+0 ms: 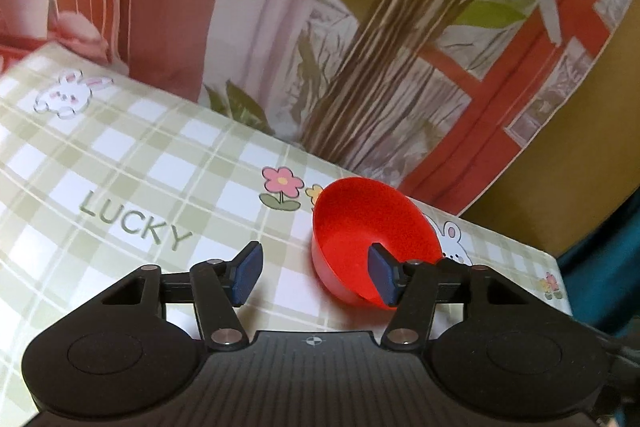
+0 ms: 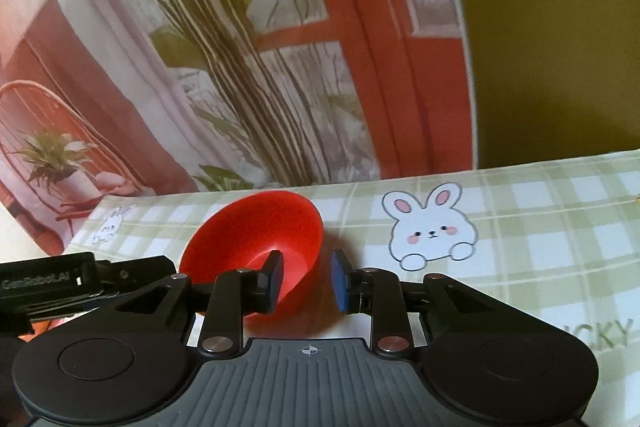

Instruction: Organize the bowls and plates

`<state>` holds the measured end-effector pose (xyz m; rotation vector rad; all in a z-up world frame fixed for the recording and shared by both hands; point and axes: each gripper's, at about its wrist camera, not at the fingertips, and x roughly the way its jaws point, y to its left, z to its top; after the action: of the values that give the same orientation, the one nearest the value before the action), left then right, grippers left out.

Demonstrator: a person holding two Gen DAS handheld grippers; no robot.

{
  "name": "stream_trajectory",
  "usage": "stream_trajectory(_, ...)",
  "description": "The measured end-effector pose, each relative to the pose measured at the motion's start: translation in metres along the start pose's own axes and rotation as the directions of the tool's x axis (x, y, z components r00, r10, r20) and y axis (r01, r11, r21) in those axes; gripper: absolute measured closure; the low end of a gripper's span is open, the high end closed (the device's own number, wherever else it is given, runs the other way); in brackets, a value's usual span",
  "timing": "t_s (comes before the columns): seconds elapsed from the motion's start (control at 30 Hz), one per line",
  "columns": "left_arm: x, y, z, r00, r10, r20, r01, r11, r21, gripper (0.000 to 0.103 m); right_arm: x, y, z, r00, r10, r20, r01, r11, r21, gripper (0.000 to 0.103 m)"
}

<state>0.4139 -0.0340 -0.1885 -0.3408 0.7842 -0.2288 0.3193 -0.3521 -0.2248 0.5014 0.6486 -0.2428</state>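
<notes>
A red plastic bowl rests on the green checked tablecloth; it also shows in the right wrist view. My left gripper is open, its right finger inside the bowl and its left finger out over the cloth. My right gripper is open and straddles the bowl's near right wall: its left finger is inside the bowl, its right finger outside. The bowl looks tilted toward the cameras. The left gripper's body shows at the left edge of the right wrist view.
A printed backdrop with plants, curtains and a red window frame stands just behind the table's far edge. The cloth has rabbit and flower prints and the word LUCKY. The table's right corner lies close to the bowl.
</notes>
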Motion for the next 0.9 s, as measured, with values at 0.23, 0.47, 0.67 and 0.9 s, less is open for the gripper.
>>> stream_trajectory(0.23,0.012,0.001,0.003,0.999,-0.039,-0.023,0.039,0.999,-0.003,0.065,0.016,-0.001,-0.004,1.0,-0.002,-0.023,0.003,1.0,0.024,0.082)
stream_trajectory(0.47,0.019,-0.002,0.002,0.999,-0.036,-0.026,0.037,0.999,0.031,0.091,0.015,0.004,-0.005,0.999,-0.008,-0.032,0.009,0.999,0.03,0.089)
stream_trajectory(0.67,0.001,-0.002,0.001,0.999,-0.032,0.007,0.031,0.999,0.035,0.091,0.001,0.014,-0.006,0.999,-0.006,-0.032,0.007,0.999,0.038,0.089)
stream_trajectory(0.9,-0.034,-0.01,-0.001,0.999,-0.029,0.035,0.027,0.998,0.058,0.091,-0.031,0.031,-0.004,1.0,0.002,-0.008,-0.001,0.999,0.037,0.089)
